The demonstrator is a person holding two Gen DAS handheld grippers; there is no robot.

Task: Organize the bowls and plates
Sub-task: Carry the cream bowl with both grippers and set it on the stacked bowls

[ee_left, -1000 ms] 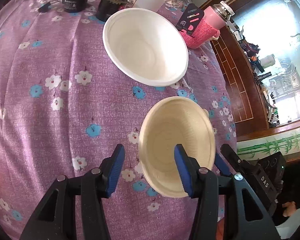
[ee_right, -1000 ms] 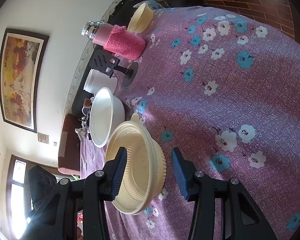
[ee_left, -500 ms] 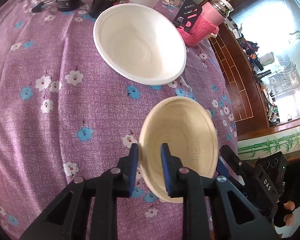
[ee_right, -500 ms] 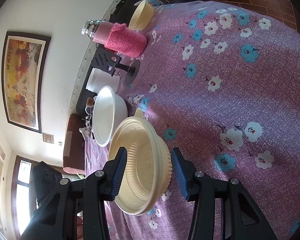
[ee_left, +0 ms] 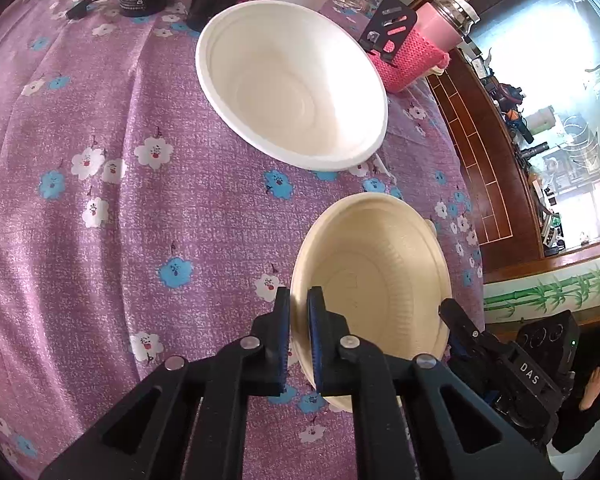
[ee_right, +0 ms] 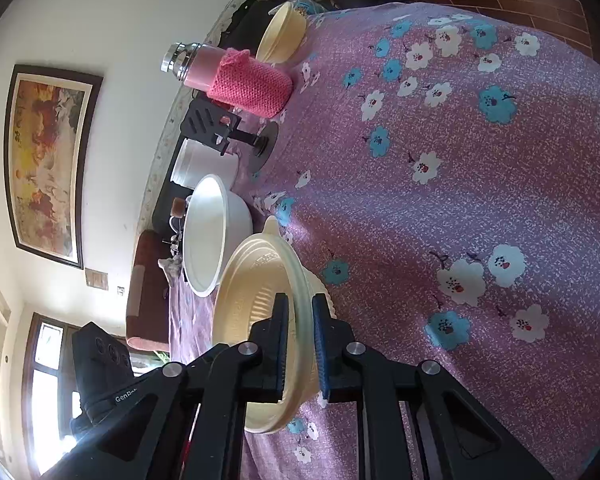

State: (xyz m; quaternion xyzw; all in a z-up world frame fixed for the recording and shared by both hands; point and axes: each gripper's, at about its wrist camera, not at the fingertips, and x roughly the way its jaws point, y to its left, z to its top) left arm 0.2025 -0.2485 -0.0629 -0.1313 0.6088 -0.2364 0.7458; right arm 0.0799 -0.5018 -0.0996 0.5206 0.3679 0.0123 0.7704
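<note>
Left gripper [ee_left: 299, 334] has its jaws clamped on the near rim of the cream bowl [ee_left: 380, 292], wall pinched between them, and the right gripper [ee_right: 300, 346] is clamped on the opposite rim. The two-sided hold steadies the flimsy bowl on the bench [ee_left: 140, 220], just beside the white bowl [ee_left: 292, 96], probably its nesting target.

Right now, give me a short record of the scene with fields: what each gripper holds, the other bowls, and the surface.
left gripper: shut on the near rim of the cream bowl
right gripper: shut on the same bowl's opposite rim
white bowl: upright, empty, apart from the cream bowl
second cream bowl: far table edge
surface: purple floral tablecloth
nearby: pink knit-sleeved flask
</note>
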